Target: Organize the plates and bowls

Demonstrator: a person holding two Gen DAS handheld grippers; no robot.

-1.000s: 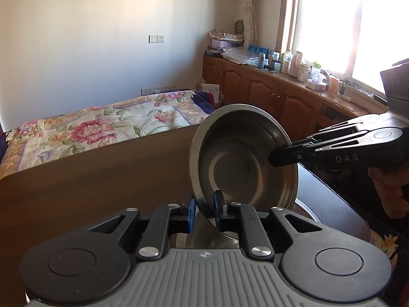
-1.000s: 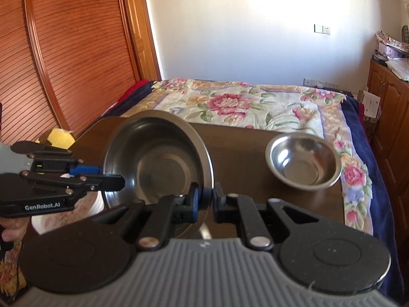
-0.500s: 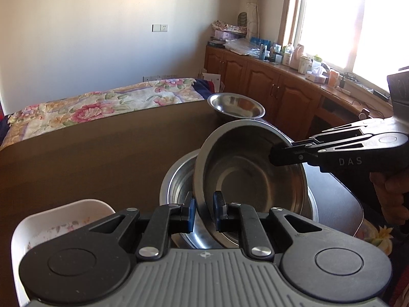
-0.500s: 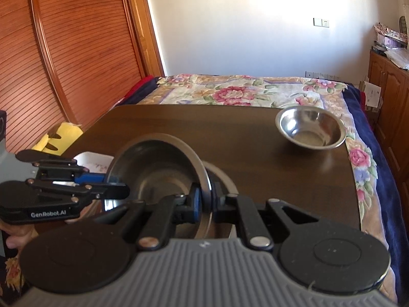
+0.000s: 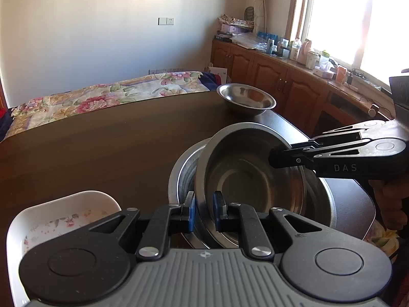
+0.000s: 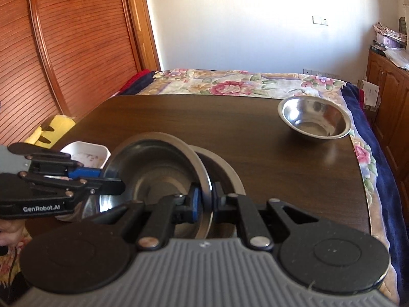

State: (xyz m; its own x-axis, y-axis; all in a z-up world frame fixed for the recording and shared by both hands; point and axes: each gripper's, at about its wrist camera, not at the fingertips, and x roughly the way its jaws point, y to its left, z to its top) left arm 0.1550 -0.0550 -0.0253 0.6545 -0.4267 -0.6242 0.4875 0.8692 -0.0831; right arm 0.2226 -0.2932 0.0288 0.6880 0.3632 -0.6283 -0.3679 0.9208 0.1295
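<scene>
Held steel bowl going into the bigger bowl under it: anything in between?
Nothing visible. The held bowl, tilted and gripped on opposite rims by the left gripper and right gripper, sits partly over the larger bowl, which looks empty where visible.

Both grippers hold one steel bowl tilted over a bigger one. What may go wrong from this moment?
1. The held bowl is tilted, gripped only at its rim by the left gripper and right gripper. Uneven release could drop it with a clatter, or leave it crooked in the big bowl.
2. The big bowl sits near the table edge; a push might slide it off.
3. The white dish is close to the left gripper and might get bumped.
</scene>
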